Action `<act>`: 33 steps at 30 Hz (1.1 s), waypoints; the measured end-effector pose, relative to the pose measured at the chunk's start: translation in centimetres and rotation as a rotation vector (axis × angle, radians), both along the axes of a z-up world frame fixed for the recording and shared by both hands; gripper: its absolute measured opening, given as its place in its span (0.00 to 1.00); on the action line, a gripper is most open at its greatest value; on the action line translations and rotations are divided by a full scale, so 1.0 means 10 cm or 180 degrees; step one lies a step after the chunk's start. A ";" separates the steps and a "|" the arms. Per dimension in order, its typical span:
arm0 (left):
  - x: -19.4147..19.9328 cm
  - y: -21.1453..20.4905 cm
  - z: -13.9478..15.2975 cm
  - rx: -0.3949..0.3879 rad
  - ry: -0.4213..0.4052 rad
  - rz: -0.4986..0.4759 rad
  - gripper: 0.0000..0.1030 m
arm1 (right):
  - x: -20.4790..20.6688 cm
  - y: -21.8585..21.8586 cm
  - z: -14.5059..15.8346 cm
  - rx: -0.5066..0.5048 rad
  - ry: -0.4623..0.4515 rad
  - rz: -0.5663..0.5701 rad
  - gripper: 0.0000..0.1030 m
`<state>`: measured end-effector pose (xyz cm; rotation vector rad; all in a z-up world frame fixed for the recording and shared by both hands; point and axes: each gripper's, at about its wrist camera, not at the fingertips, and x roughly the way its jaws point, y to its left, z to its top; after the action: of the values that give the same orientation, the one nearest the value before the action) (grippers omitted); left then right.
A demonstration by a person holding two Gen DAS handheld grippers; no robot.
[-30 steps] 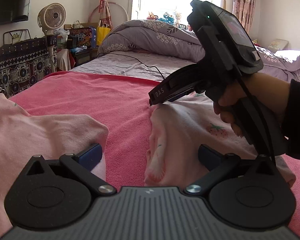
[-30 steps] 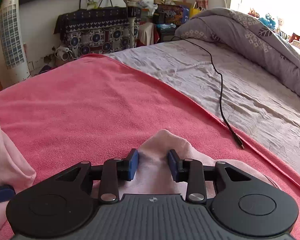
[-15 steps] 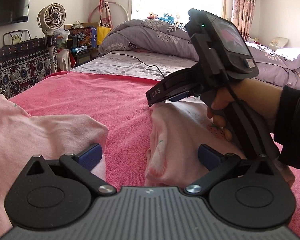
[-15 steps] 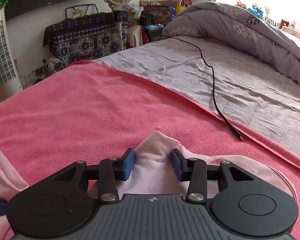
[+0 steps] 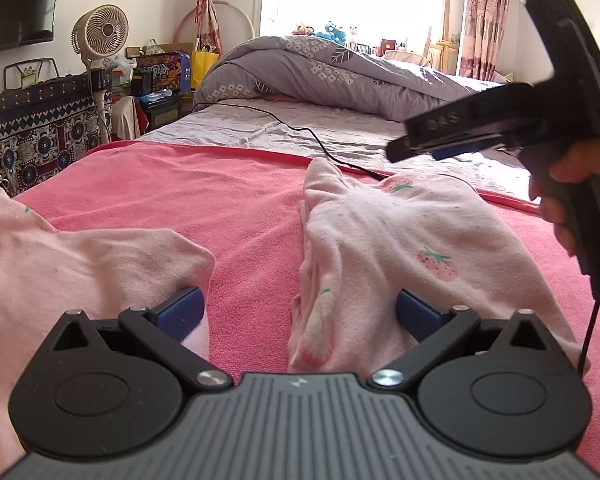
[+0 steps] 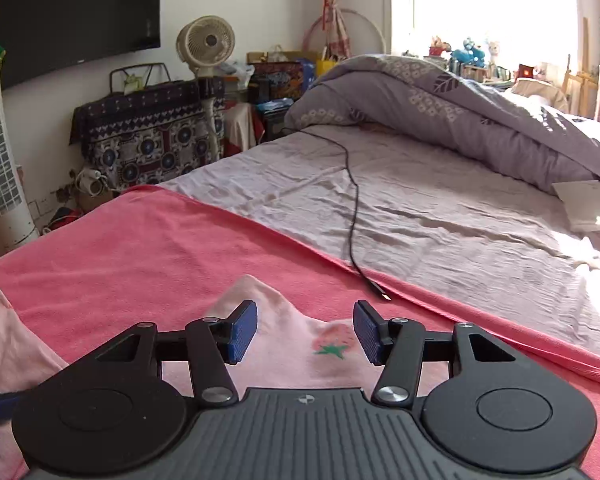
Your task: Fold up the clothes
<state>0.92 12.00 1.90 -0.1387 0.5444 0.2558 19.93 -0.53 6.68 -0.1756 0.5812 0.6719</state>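
Observation:
A pale pink garment with strawberry prints lies in two heaps on the coral-red towel [image 5: 240, 208]. The right heap [image 5: 400, 240] comes to a point at its far end; the left heap [image 5: 80, 272] is bunched up. My left gripper [image 5: 298, 312] stands wide open low over the gap between the heaps, its left pad against the left heap, gripping nothing. My right gripper [image 5: 404, 150], held by a hand [image 5: 572, 176], hovers above the right heap's far edge. In the right wrist view its jaws [image 6: 304, 332] are opening; the garment's point [image 6: 260, 300] lies below, untouched by the pads.
Beyond the towel's far edge lies a grey sheet [image 6: 440, 208] with a black cable [image 6: 352, 208] ending near the towel's hem. A bunched grey duvet [image 6: 480, 108] and a white flat box [image 6: 588, 204] sit further back. A fan [image 6: 206, 46] and patterned furniture stand past the bed's left side.
My right gripper's jaws have spread apart and let go of the garment's point. It has lifted and swung away to the right. The left gripper has kept still.

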 end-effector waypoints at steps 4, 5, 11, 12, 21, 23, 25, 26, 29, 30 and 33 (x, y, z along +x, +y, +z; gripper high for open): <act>0.02 0.01 -0.01 0.0011 0.0021 -0.0009 1.00 | 0.50 -0.39 -0.42 0.0074 0.0712 -0.0574 0.56; 0.03 0.01 -0.01 0.0005 0.0025 -0.0015 1.00 | 0.55 -0.42 -0.54 0.0082 0.0773 -0.0575 0.60; 0.02 0.03 -0.03 -0.0051 0.0000 -0.0046 1.00 | 0.14 -0.45 -0.31 0.0046 0.0293 -0.0497 0.59; 0.02 0.03 -0.03 -0.0058 -0.0007 -0.0047 1.00 | 0.02 -0.48 -0.25 0.0047 0.0202 -0.0468 0.59; 0.08 0.00 -0.03 -0.0006 0.0090 -0.0046 1.00 | -0.97 -1.05 -0.50 0.0163 0.0596 -0.0393 0.64; 0.11 -0.01 -0.04 0.0015 0.0130 -0.0046 1.00 | -1.12 -1.11 -0.49 0.0135 0.0662 -0.0369 0.65; 0.13 -0.02 -0.05 0.0047 0.0169 -0.0041 1.00 | -1.33 -1.16 -0.51 0.0041 0.0549 -0.0342 0.65; 0.15 -0.03 -0.05 0.0069 0.0194 -0.0038 1.00 | -1.41 -1.19 -0.51 0.0050 0.0532 -0.0361 0.65; 0.18 -0.05 -0.06 0.0119 0.0248 -0.0034 1.00 | -1.53 -1.28 -0.50 0.0093 0.0574 -0.0382 0.65; 0.18 -0.05 -0.06 0.0128 0.0253 -0.0033 1.00 | -1.57 -1.32 -0.50 0.0100 0.0584 -0.0382 0.66; 0.18 -0.06 -0.06 0.0139 0.0264 -0.0029 1.00 | -1.80 -1.32 -0.52 -0.0213 0.0348 -0.0134 0.71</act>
<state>2.74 11.44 1.29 -0.0836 0.6213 0.2651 1.93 -13.68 1.43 -0.1893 0.7109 0.6243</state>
